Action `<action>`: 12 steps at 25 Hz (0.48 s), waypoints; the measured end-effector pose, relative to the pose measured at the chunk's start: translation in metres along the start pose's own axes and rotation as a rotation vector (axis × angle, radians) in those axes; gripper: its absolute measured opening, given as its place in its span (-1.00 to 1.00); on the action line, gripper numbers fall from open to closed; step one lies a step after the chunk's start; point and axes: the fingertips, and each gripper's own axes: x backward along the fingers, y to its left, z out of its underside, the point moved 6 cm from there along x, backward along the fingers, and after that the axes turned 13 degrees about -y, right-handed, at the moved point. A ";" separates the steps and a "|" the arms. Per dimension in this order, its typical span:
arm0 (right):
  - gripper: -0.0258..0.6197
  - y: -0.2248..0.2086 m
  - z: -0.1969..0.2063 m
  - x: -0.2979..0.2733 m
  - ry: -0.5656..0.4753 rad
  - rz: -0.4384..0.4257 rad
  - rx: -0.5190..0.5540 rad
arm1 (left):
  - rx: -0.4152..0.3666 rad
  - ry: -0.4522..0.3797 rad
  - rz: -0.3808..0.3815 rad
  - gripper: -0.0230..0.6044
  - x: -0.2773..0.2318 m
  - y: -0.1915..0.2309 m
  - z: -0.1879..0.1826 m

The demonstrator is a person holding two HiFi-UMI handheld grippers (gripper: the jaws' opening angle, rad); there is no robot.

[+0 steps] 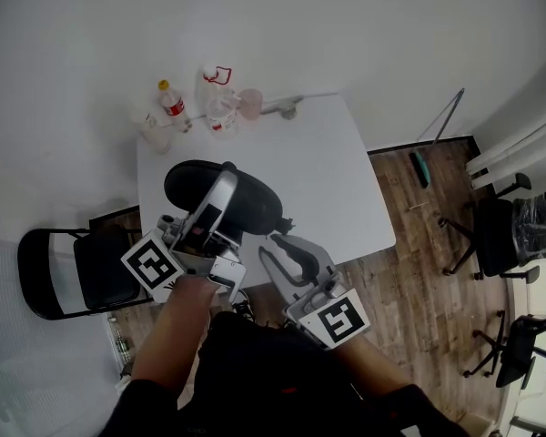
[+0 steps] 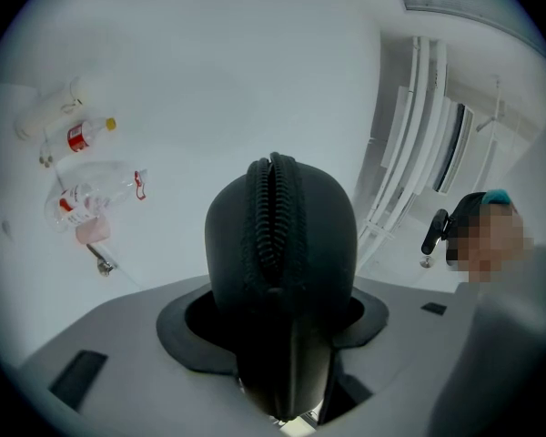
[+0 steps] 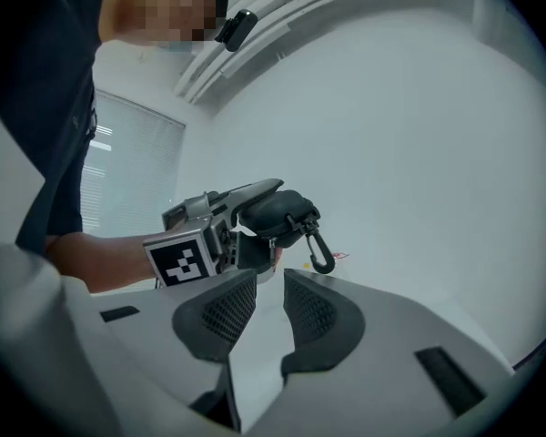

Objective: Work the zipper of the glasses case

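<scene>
The black glasses case (image 1: 255, 203) is held up over the white table (image 1: 332, 167) by my left gripper (image 1: 226, 185), which is shut on it. In the left gripper view the case (image 2: 282, 235) fills the space between the jaws, its closed zipper (image 2: 273, 212) running up its middle towards me. From the right gripper view, the case (image 3: 278, 209) sticks out of the left gripper, and a black carabiner clip (image 3: 320, 251) dangles from its near end. My right gripper (image 3: 268, 276) sits just below and short of that clip, its pads a narrow gap apart with nothing between them. It is also in the head view (image 1: 282, 244).
Plastic bottles (image 1: 171, 100) and a pink cup (image 1: 250, 103) stand at the table's far left edge. A black folding chair (image 1: 73, 271) is to the left of the table. Office chairs (image 1: 496, 235) stand on the wooden floor at the right.
</scene>
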 end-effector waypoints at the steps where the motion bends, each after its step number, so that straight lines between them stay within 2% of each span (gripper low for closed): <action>1: -0.60 0.000 0.000 -0.002 0.000 0.020 0.007 | -0.003 0.001 0.002 -0.10 0.001 -0.001 0.000; 5: -0.62 0.000 -0.001 -0.007 -0.010 0.039 0.014 | -0.008 0.012 0.006 -0.11 0.001 -0.002 0.003; 12: -0.85 0.003 -0.001 -0.008 -0.024 0.065 0.015 | -0.030 -0.001 -0.016 -0.11 0.006 0.001 -0.001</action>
